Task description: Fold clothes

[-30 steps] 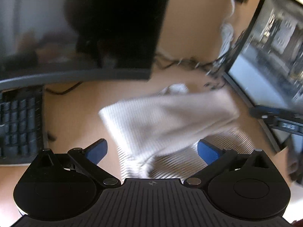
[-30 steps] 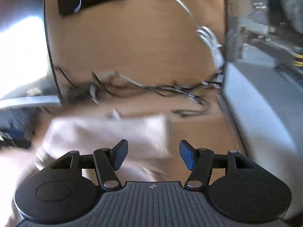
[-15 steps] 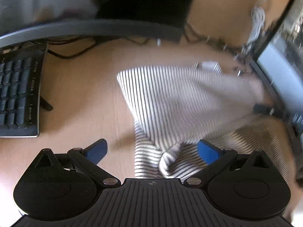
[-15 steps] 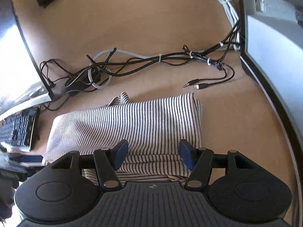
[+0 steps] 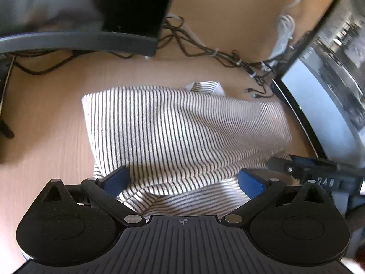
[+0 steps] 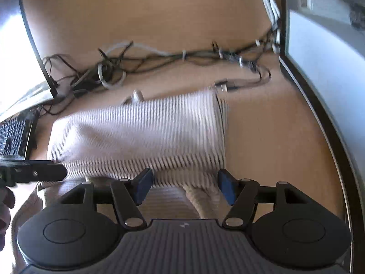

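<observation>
A white garment with thin dark stripes (image 5: pixel 182 132) lies folded in layers on the wooden desk (image 5: pixel 45 118). It also shows in the right wrist view (image 6: pixel 136 132), blurred by motion. My left gripper (image 5: pixel 183 180) is open and empty, its blue pads (image 5: pixel 114 179) over the near edge of the cloth. My right gripper (image 6: pixel 184 183) is open and empty over the near right part of the cloth. The right gripper's finger shows at the right edge of the left wrist view (image 5: pixel 314 171). The left gripper's finger (image 6: pixel 34 171) shows at the left of the right wrist view.
A dark monitor (image 5: pixel 91 11) stands at the back left and another screen (image 5: pixel 330 73) at the right. A tangle of cables (image 6: pixel 159 61) lies on the desk behind the garment. A black keyboard (image 6: pixel 16 137) sits at the left.
Both cameras have shifted over the garment. The folded striped cloth now lies spread in front of both open grippers. Neither gripper has closed.
</observation>
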Tool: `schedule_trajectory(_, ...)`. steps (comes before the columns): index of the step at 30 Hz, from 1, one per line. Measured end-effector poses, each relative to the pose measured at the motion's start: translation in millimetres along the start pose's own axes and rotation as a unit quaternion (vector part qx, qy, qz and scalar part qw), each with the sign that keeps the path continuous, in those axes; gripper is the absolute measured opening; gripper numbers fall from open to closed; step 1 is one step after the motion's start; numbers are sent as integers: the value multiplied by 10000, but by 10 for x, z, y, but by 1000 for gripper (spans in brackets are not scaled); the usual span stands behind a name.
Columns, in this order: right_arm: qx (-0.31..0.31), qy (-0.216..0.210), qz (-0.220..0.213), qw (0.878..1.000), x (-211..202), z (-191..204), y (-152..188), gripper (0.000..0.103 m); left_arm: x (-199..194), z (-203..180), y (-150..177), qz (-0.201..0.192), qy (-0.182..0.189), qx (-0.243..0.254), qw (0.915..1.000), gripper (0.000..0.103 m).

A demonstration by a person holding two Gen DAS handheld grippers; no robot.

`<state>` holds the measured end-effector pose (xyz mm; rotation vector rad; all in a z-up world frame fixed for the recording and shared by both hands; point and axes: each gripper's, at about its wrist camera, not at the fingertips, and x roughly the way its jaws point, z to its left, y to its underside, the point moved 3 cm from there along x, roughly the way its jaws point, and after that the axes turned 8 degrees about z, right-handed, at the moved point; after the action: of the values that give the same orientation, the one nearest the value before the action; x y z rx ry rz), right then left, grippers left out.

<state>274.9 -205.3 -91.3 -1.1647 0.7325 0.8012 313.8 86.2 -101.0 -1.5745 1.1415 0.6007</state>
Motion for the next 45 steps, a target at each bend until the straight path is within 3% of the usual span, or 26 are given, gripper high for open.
schedule_trajectory(2,-66,62,-190,9998,-98,-26,-47,64,-9,-13,15,22,-21,56,10000,103)
schedule_trajectory(5,-305,164,-826,9960,-346,44,-233,64,-1,3,8,38,6,-39,10000,103)
schedule_trajectory(8,-401,-69,-1173,9923,-429,161,-488,64,10,-20,24,26,-54,16,10000,103)
schedule_trajectory(11,-285,-396,-1057,9932,-268,223,-722,64,5,-34,45,4,-105,108,9999,103)
schedule_trajectory(16,-190,-334,-157,9991,428,240,-743,63,0,-17,41,4,-54,88,9999,103)
schedule_trajectory(24,-582,-229,-519,9967,67,323,-466,63,-5,7,57,-61,10,99,9999,103)
schedule_trajectory(27,-300,-370,-169,9987,149,237,-319,63,6,8,49,-66,20,90,9999,103)
schedule_trajectory(30,-539,-243,-233,9980,180,267,-262,63,6,1,43,-48,-12,82,10000,103)
schedule_trajectory(33,-563,-176,-160,9981,137,265,-335,60,-31,10,42,-22,-77,-12,10000,103)
schedule_trajectory(35,-702,-74,-359,9969,42,292,-392,58,-95,29,47,-23,-172,-144,9997,103)
schedule_trajectory(37,-860,1,-576,9946,-40,338,-473,44,-175,52,61,-33,-267,-302,9992,103)
schedule_trajectory(38,-913,-21,-639,9938,-47,376,-547,43,-214,62,67,-26,-335,-360,9988,103)
schedule_trajectory(42,-1097,-153,-631,9918,211,631,-945,42,-338,69,55,-21,-928,-410,9948,103)
schedule_trajectory(45,-1184,-218,-366,9921,575,797,-1146,42,-401,120,51,-2,-1079,-559,9926,103)
